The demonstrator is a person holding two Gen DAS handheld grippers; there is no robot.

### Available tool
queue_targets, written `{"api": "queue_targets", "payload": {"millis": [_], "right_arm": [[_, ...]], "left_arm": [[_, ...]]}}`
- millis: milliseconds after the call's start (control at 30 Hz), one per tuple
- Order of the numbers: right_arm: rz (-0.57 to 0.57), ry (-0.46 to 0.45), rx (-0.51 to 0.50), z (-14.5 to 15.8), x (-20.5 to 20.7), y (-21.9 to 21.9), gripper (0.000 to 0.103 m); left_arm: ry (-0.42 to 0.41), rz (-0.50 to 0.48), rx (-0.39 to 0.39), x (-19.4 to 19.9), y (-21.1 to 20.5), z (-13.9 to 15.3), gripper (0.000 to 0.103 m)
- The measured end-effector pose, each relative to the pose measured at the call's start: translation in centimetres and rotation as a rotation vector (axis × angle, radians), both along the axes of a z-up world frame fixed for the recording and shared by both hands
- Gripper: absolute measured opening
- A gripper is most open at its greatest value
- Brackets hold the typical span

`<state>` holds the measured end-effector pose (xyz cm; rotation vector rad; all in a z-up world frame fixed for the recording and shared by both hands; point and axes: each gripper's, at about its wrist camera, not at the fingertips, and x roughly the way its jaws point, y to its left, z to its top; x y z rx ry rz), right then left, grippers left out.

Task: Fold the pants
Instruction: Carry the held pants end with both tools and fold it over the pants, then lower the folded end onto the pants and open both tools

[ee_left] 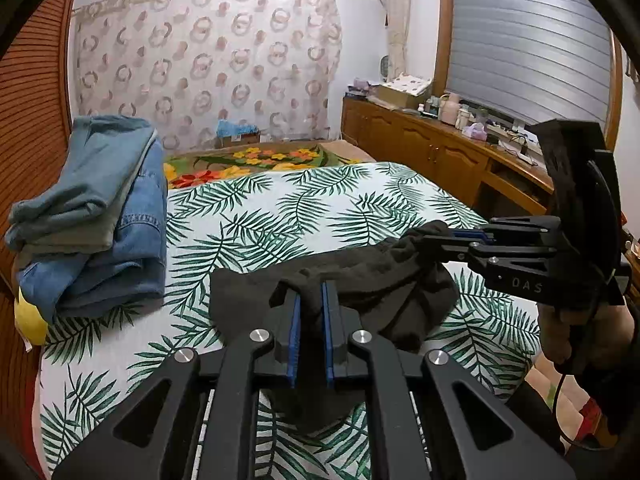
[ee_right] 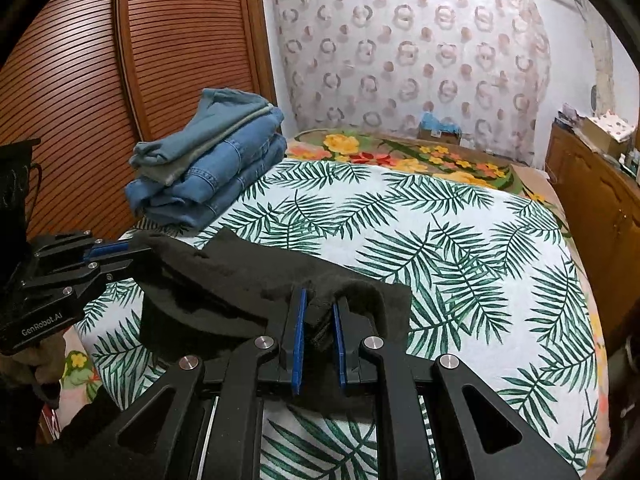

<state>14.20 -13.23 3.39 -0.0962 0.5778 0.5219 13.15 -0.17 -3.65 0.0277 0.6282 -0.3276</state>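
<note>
Dark grey pants [ee_left: 360,276] hang bunched a little above the palm-leaf bedsheet [ee_left: 280,208], held by both grippers. My left gripper [ee_left: 311,292] is shut on a fold of the pants near their left end. My right gripper [ee_left: 432,240] comes in from the right and is shut on the other end. In the right wrist view the right gripper [ee_right: 320,300] pinches a thick fold of the pants [ee_right: 240,276], and the left gripper [ee_right: 132,250] grips the far left end. The lower part of the pants is hidden behind the gripper bodies.
A stack of folded blue jeans [ee_left: 100,216] lies at the bed's left side, next to a slatted wooden door [ee_right: 80,100]. A floral blanket [ee_left: 260,160] lies at the far end. A wooden cabinet [ee_left: 440,148] with clutter runs along the right wall.
</note>
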Motion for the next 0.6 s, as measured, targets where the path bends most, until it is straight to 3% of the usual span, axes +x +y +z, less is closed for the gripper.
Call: {"api": "queue_targets", "payload": {"millis": [200,367,467,600], "right_arm": [[-0.006,0.013,-0.006,0.0,1.1,0.3,0.012],[-0.002,0.015,-0.015,-0.3,1.5,0.8,0.012],[-0.003,0.001,-0.029,-0.2,1.8,1.0,0.017],[-0.027,-0.009,-0.027,0.0,2.3,0.6,0.027]], "left_arm": [[0.009,0.011,0.017,0.2,0.2,-0.4,0.021],[0.004,0.036,-0.014,0.4,1.3,-0.8,0.073],[0.015,0.043,-0.040,0.4,1.9,-1.1,0.077],[0.020,0.051,-0.016,0.2,2.4,-1.6,0.077]]}}
